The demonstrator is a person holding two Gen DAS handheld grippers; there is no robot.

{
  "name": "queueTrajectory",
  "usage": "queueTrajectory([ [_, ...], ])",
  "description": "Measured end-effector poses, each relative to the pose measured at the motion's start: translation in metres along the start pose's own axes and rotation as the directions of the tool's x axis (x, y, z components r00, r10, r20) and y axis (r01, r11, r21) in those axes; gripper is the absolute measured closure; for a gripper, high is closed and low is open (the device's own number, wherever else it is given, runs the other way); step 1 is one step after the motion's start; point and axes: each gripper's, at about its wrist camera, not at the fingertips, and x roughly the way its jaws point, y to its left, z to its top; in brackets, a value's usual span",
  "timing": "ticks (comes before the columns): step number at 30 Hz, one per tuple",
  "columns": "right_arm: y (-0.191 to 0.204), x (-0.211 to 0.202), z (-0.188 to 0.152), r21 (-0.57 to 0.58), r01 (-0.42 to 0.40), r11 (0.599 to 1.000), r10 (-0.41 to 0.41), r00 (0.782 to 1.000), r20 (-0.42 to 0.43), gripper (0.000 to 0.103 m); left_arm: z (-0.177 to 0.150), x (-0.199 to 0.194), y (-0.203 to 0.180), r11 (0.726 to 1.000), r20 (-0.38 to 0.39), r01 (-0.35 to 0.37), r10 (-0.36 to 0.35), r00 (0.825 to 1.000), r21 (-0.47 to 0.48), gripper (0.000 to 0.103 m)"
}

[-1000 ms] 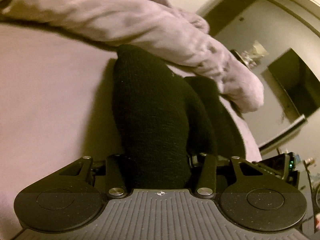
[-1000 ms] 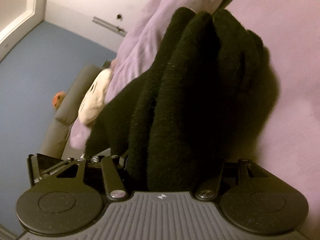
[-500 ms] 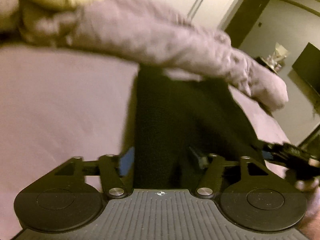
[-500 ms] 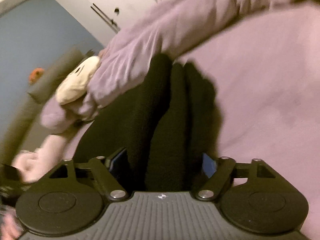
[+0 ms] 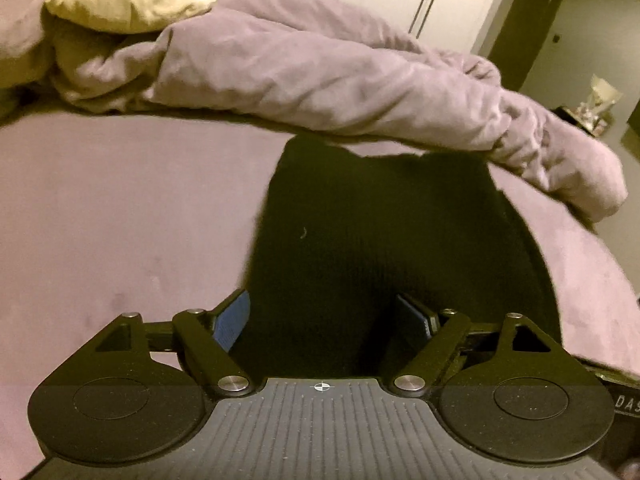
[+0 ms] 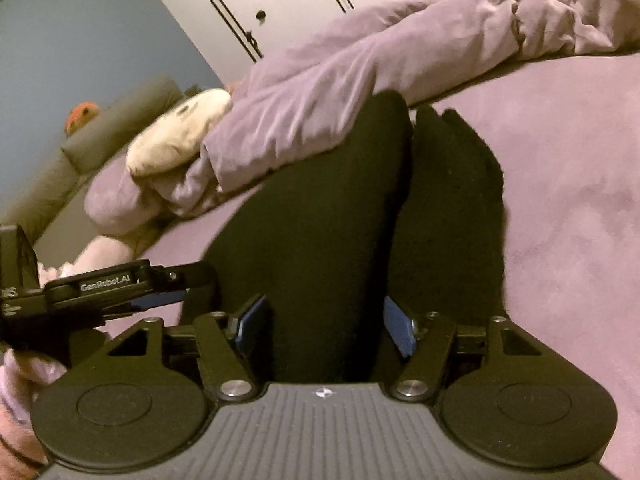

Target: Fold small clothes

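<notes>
Item: black knit garment (image 5: 372, 236), lower frame centre, on mauve bed (image 5: 120, 208). Step: release after fold. Left gripper (image 5: 324, 316) jaws opening, right gripper (image 6: 324, 320) jaws closing; cloth between both, ungripped. Next: likely withdraw or regrip.

The black garment (image 5: 380, 240) hides its far edge under the rumpled duvet (image 5: 320, 72) at twelve o'clock, its near end behind the gripper body, and dim light swallows its folds.

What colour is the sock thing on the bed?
Black sock, clearest in the left wrist view.
</notes>
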Motion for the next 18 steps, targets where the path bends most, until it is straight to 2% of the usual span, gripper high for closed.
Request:
queueTrajectory([
  [1, 0.002, 0.0, 0.0, -0.015, 0.012, 1.0, -0.012, 1.0, 0.0, 0.042, -0.002, 0.0, -0.003, 1.0, 0.001, -0.023, 0.023, 1.0, 0.022, 0.018],
  [2, 0.006, -0.001, 0.0, -0.035, 0.022, 0.999, -0.022, 1.0, 0.001, 0.058, -0.003, 0.0, -0.006, 0.999, 0.0, -0.038, 0.038, 0.999, 0.032, 0.018],
  [3, 0.008, -0.003, 0.0, -0.054, 0.015, 0.998, -0.015, 1.0, -0.001, 0.068, -0.004, -0.001, -0.006, 0.999, -0.002, -0.043, 0.043, 0.999, 0.032, 0.018],
  [4, 0.01, -0.005, 0.0, -0.073, 0.038, 0.997, -0.038, 0.999, 0.002, 0.069, -0.004, -0.002, -0.007, 0.999, -0.004, -0.044, 0.044, 0.999, 0.029, 0.017],
  [5, 0.012, -0.005, 0.0, -0.089, 0.08, 0.993, -0.08, 0.997, 0.005, 0.075, -0.004, -0.002, -0.008, 0.999, -0.007, -0.042, 0.042, 0.999, 0.029, 0.017],
  [6, 0.01, -0.004, -0.001, -0.089, 0.107, 0.99, -0.107, 0.994, 0.004, 0.078, -0.003, -0.002, -0.008, 0.999, -0.008, -0.041, 0.041, 0.999, 0.031, 0.017],
  [10, -0.003, 0.005, -0.011, -0.063, 0.121, 0.991, -0.122, 0.992, -0.013, 0.079, -0.001, 0.004, -0.007, 0.998, -0.038, -0.06, 0.06, 0.998, 0.009, 0.017],
  [13, 0.012, -0.005, -0.003, -0.064, 0.155, 0.986, -0.156, 0.988, -0.012, 0.073, -0.001, 0.0, -0.004, 0.998, -0.037, -0.062, 0.063, 0.997, 0.015, 0.017],
  [14, 0.02, -0.009, 0.001, -0.075, 0.177, 0.981, -0.178, 0.984, -0.001, 0.067, -0.001, -0.001, -0.004, 0.997, -0.031, -0.07, 0.071, 0.997, 0.023, 0.017],
  [16, 0.038, -0.019, 0.008, -0.129, 0.249, 0.96, -0.242, 0.968, 0.068, 0.064, 0.0, -0.004, -0.004, 0.996, -0.011, -0.084, 0.084, 0.996, 0.039, 0.017],
  [18, 0.055, -0.021, 0.018, -0.168, 0.328, 0.93, -0.306, 0.941, 0.142, 0.064, 0.002, -0.006, -0.003, 0.994, 0.002, -0.102, 0.102, 0.995, 0.035, 0.017],
])
